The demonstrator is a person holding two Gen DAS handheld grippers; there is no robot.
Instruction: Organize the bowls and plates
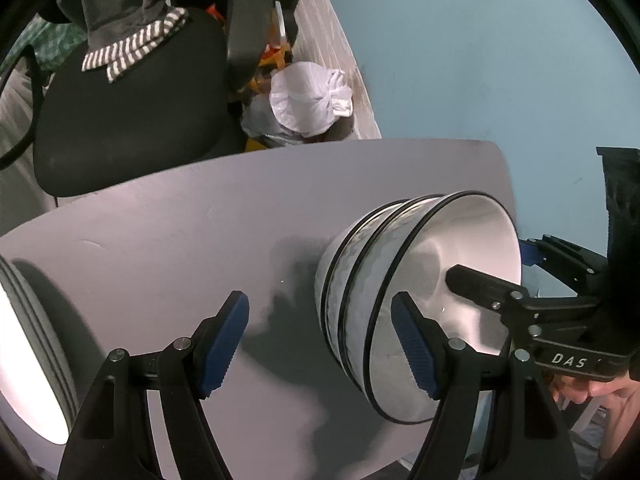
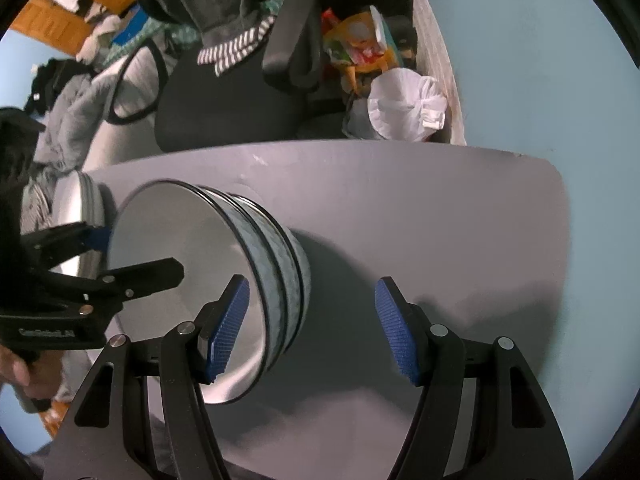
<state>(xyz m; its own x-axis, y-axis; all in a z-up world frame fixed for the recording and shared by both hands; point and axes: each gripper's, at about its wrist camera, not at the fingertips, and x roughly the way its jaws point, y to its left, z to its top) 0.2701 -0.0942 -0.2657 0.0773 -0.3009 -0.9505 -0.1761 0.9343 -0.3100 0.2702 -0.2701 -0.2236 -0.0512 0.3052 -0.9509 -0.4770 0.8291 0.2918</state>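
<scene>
While both claws hang spread and empty, bowls (image 1: 400, 304) sit between them: right of left claw (image 1: 320, 344), left of right claw (image 2: 312, 328), straddling opposite rims.

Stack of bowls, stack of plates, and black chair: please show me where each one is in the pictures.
Stack of bowls (image 1: 472, 264), left wrist view, inside of top bowl.
Stack of plates (image 2: 76, 204), right wrist view, top plate's face.
Black chair (image 1: 132, 120), left wrist view, seat.

A stack of bowls (image 1: 384, 300) sits on the worktop (image 1: 200, 240), with stacked plates (image 1: 28, 360) at its nine o'clock. A chair (image 1: 132, 120) stands behind the worktop at twelve o'clock.
</scene>
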